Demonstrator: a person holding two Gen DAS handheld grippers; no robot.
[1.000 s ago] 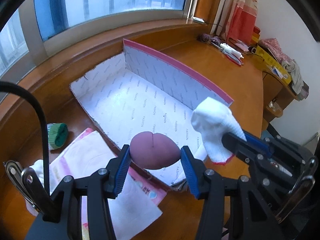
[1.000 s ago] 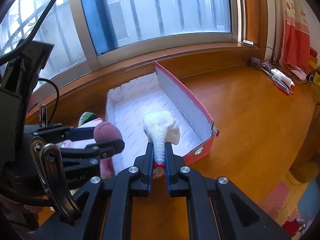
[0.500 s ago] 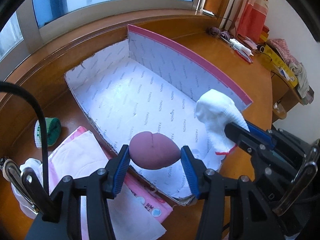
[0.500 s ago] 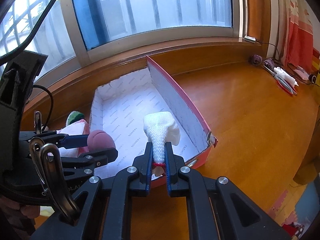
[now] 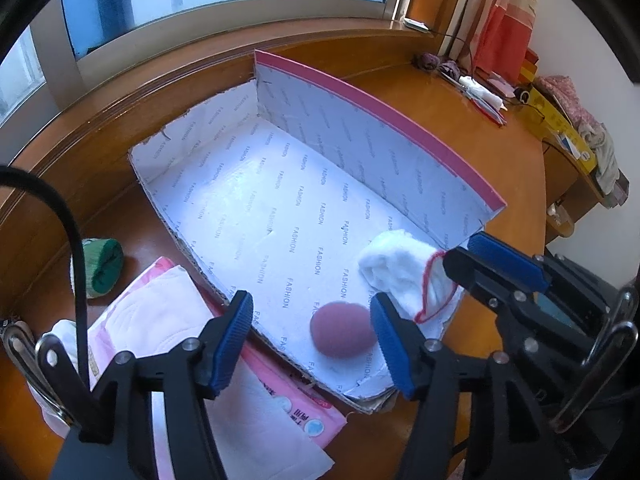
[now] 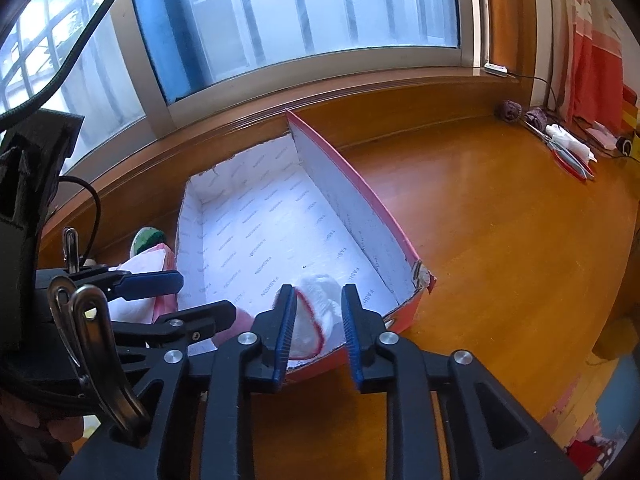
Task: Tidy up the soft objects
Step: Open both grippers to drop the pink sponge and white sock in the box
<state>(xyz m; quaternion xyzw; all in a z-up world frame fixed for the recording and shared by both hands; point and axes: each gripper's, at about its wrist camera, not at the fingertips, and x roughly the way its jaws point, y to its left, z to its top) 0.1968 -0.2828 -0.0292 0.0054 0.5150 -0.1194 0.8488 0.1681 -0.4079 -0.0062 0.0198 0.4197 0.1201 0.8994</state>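
Where pink ball [image 5: 343, 330] lies, near box rim [image 5: 256, 328] (sock [image 5: 400, 270] beside).

Daylight pours in from the window [image 6: 304, 20] ahead of me, bright and bluish through the panes. It glares off the wooden desk [image 6: 500, 220] and washes out the white lining of the box [image 5: 280, 200]. My fisheye bends the sill into an arc and blackens the corners. My own near parts stay dark; the far clutter looks soft.
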